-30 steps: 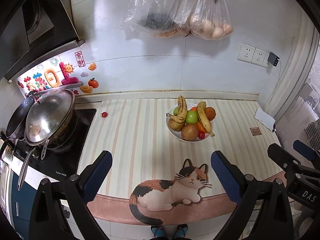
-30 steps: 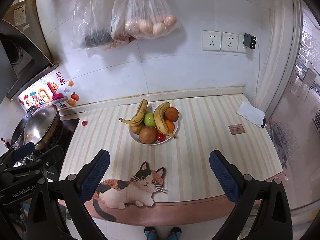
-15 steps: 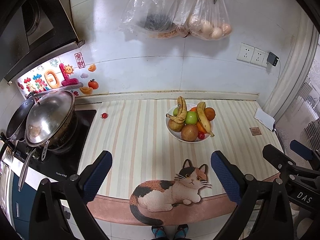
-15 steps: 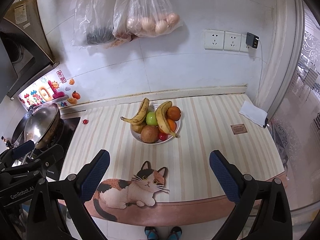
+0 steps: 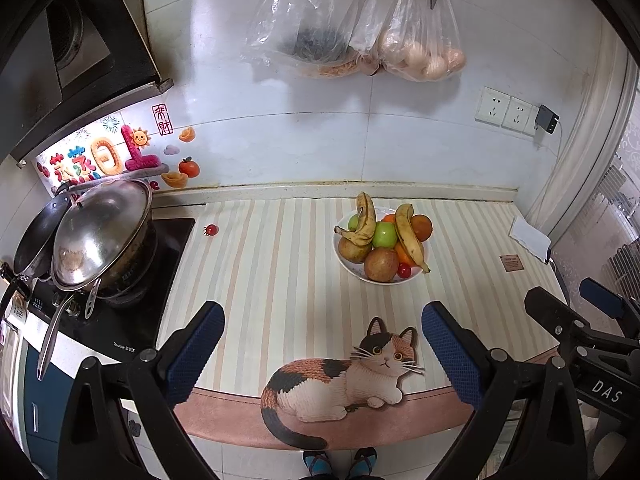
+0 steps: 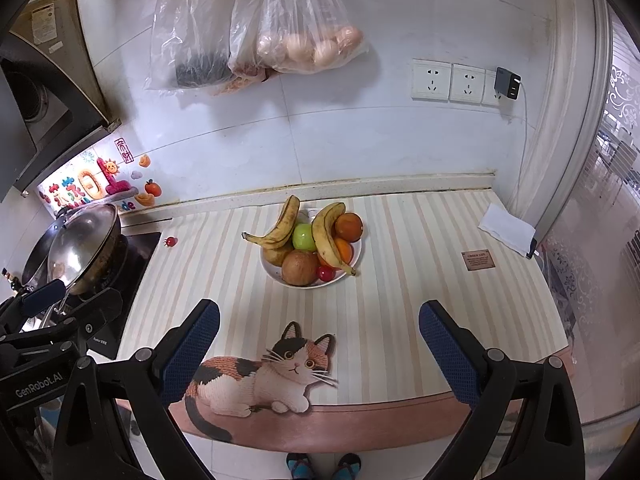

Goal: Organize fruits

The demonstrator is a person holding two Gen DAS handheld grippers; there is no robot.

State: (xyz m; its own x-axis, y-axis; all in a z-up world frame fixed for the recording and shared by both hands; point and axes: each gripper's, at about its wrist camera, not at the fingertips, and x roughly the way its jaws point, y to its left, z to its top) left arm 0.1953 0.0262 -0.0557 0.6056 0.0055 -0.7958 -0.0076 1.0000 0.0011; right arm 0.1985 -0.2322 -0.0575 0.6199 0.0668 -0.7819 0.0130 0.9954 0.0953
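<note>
A white fruit bowl [image 5: 352, 270] [image 6: 276, 276] stands mid-counter, filled with two bananas [image 5: 408, 234] [image 6: 326, 236], a green apple [image 5: 385, 234] [image 6: 304, 237], oranges, brown round fruits and a small red fruit. A lone cherry tomato [image 5: 211, 230] [image 6: 171, 241] lies near the stove. My left gripper [image 5: 322, 344] is open and empty, held above the counter's front edge. My right gripper [image 6: 319, 342] is open and empty, likewise well short of the bowl.
A stove with lidded pans [image 5: 96, 236] [image 6: 76, 248] is at the left. A cat-shaped mat [image 5: 344, 380] [image 6: 264, 380] lies at the front edge. Plastic bags [image 5: 360, 32] hang on the wall. A folded paper [image 6: 508, 230] and a small card [image 6: 478, 260] lie at the right.
Both grippers have shifted only slightly; the view has crept a little closer to the counter. Nothing on the counter has moved.
</note>
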